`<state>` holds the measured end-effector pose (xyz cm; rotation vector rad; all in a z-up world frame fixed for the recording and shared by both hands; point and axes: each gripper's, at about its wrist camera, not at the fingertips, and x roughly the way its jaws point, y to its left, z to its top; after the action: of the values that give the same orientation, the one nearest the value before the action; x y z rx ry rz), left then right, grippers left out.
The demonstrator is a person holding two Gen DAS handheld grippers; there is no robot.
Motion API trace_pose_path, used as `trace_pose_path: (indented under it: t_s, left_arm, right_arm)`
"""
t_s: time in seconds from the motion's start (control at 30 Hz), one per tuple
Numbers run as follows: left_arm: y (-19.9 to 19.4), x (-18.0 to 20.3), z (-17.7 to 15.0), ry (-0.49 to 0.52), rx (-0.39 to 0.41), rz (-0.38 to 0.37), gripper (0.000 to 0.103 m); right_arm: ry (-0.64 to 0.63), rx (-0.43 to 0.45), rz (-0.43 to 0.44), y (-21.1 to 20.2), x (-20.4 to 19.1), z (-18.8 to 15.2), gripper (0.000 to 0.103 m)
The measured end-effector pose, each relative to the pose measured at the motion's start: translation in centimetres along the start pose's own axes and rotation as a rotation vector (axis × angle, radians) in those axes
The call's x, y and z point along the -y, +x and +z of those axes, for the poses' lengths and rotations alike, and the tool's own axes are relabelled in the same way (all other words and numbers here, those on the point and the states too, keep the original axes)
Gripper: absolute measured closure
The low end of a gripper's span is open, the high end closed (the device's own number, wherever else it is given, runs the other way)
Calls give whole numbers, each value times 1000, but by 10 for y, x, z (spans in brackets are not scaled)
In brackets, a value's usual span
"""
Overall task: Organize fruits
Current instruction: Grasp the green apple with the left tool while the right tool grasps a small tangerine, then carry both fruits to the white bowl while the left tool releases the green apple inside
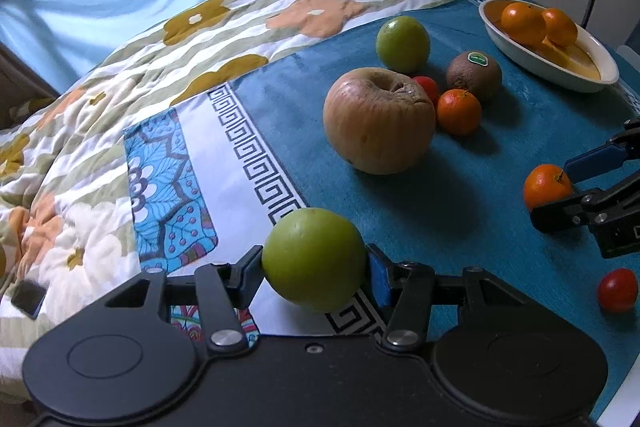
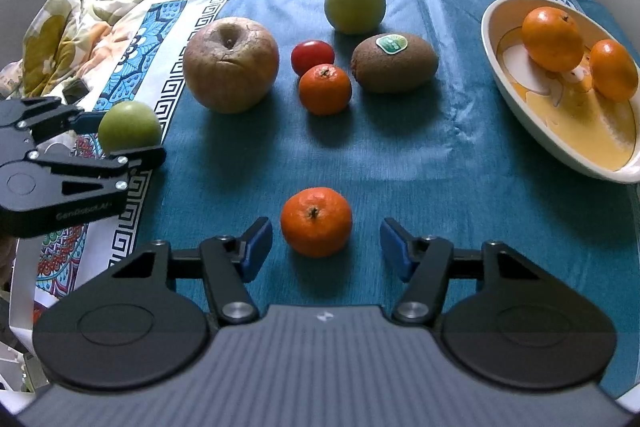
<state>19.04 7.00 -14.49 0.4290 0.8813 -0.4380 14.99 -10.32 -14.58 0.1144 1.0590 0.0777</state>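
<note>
- The left tongs (image 1: 314,263) clamp a green apple (image 1: 314,259) between blue pads, holding it over the patterned edge of the cloth (image 1: 440,211); from the right wrist view the same apple (image 2: 130,127) sits in those tongs (image 2: 120,137) off to the left.
- The right tongs (image 2: 326,247) stand open, one pad on each side of a mandarin (image 2: 316,221) that rests on the cloth untouched, gaps showing on both sides. The straddle suggests a grasp is being lined up, not yet made.
- Ahead of the right tongs lies a loose cluster: a wrinkled apple (image 2: 231,65) ahead and left, a second mandarin (image 2: 325,89) touching a tomato (image 2: 312,55), a stickered kiwi (image 2: 394,63) just right of them, and a second green apple (image 2: 355,3) farthest out.
- A dish (image 2: 520,107) ahead and to the right already holds two mandarins (image 2: 552,39), so like is apparently being gathered with like, and the straddled mandarin likely belongs there.
- Another tomato (image 1: 617,290) lies just right of the left tongs.
- No second container shows; where the held apple is bound cannot be told.
- Sorting looks early: most fruit is loose on the cloth.
</note>
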Motion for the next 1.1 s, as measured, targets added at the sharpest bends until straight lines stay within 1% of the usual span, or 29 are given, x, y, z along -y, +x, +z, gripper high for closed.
trace_pose_path:
  t_s: [0.13, 0.23, 0.3, 0.47, 0.77, 1.0, 1.1]
  left_arm:
    - [-4, -1, -5, -34, -9, 25, 46]
    - [-9, -2, -9, -64, -11, 38, 46]
    - [-13, -2, -12, -79, -8, 49, 46]
    - [-27, -4, -16, -129, 2, 73, 46]
    - [-61, -1, -28, -219, 11, 128, 46]
    - [-94, 16, -30, -271, 19, 173, 46]
    - [-109, 29, -25, -292, 29, 172, 46]
  right_arm:
    - [-21, 6, 10, 1, -3, 2, 28]
    - [-31, -6, 2, 4, -5, 2, 39]
    - [-32, -7, 12, 4, -5, 2, 49]
    - [-40, 7, 9, -1, -5, 1, 49]
    - [-48, 64, 26, -30, 3, 2, 49]
    - [-70, 91, 51, -57, 14, -1, 49]
    - [-72, 103, 60, -68, 23, -3, 49]
